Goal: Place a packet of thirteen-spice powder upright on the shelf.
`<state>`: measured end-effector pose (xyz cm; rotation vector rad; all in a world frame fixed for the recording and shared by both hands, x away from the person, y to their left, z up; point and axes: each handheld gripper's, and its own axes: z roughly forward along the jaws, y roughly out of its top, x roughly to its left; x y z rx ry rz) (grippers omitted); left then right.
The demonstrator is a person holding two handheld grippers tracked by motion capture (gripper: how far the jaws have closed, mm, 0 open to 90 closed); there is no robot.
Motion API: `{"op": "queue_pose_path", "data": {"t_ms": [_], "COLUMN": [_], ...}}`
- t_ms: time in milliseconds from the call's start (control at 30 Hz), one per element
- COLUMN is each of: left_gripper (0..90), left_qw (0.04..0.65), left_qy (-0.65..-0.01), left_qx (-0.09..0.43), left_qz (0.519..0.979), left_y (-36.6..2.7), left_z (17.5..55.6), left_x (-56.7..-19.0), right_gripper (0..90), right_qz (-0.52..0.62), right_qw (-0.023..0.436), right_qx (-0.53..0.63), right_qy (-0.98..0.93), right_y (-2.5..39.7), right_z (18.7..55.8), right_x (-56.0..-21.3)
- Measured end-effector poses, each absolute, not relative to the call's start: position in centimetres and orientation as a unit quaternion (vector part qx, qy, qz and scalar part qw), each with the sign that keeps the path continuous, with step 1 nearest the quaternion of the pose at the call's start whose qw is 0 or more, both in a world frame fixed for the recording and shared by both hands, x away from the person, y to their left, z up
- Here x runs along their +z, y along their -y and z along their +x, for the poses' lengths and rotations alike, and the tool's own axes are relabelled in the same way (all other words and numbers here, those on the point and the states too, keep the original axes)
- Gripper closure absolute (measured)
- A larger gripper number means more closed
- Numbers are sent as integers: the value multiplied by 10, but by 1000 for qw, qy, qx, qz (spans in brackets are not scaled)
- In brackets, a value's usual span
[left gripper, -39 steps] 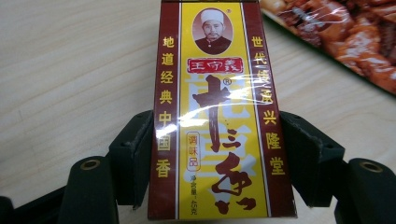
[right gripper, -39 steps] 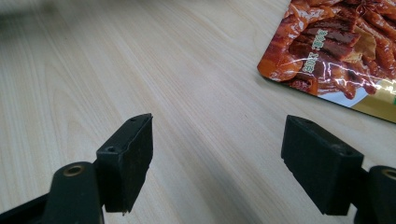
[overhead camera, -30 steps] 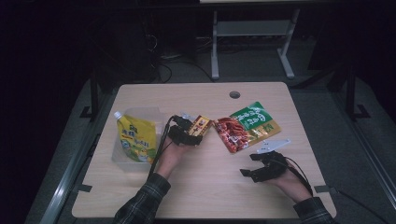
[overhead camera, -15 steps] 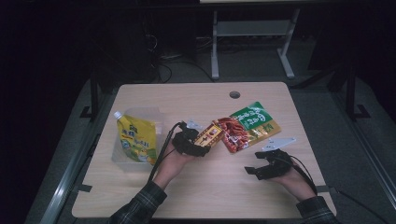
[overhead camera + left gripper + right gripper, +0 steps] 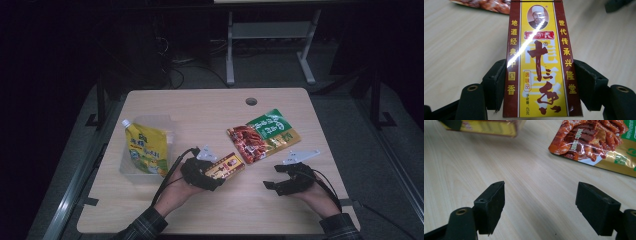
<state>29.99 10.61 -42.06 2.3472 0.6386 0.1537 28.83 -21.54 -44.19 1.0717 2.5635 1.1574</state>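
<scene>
L gripper (image 5: 216, 174) clamped the spice box (image 5: 226, 166); R gripper (image 5: 280, 176) was spread, empty.
Box sat near table (image 5: 200, 107) front-centre, at 7 o'clock of the red-green snack pouch (image 5: 263, 135); yellow spout pouch (image 5: 145, 148) lay at box's 9 o'clock.

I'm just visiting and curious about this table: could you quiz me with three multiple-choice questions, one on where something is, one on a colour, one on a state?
1. Where does the yellow spout pouch lie?
A. the table's left side
B. the far right corner
C. under the right gripper

2. What colours is the small box in the left gripper?
A. blue and white
B. yellow and dark red
C. green and black

3. How is the right gripper?
A. shut on the box
B. shut on the meat snack bag
C. open, holding nothing

Answers: 1 A, the high view shows it there. 2 B, the left gripper view shows it. 3 C, its jaws stand apart over bare wood.
</scene>
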Motion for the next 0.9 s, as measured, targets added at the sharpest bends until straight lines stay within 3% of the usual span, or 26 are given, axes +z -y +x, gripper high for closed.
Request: {"op": "queue_pose_path", "data": {"t_ms": [467,800,900], "left_gripper": [319,311,241], "left_qw": [334,344,360], "left_qy": [-135,-118,-129], "left_qx": [24,13,6], "left_qz": [933,931,924], "left_y": [-111,-107,-110], "left_z": [271,270,269], "left_x": [-450,-459,-457], "right_gripper": [229,229,229], "right_qz": [355,355,354], "right_qw": [66,64,64], "right_qx": [382,379,380], "right_qy": [-851,-852,-852], "right_y": [215,215,215], "right_z": [284,284,284], "right_x": [-444,-444,-444]}}
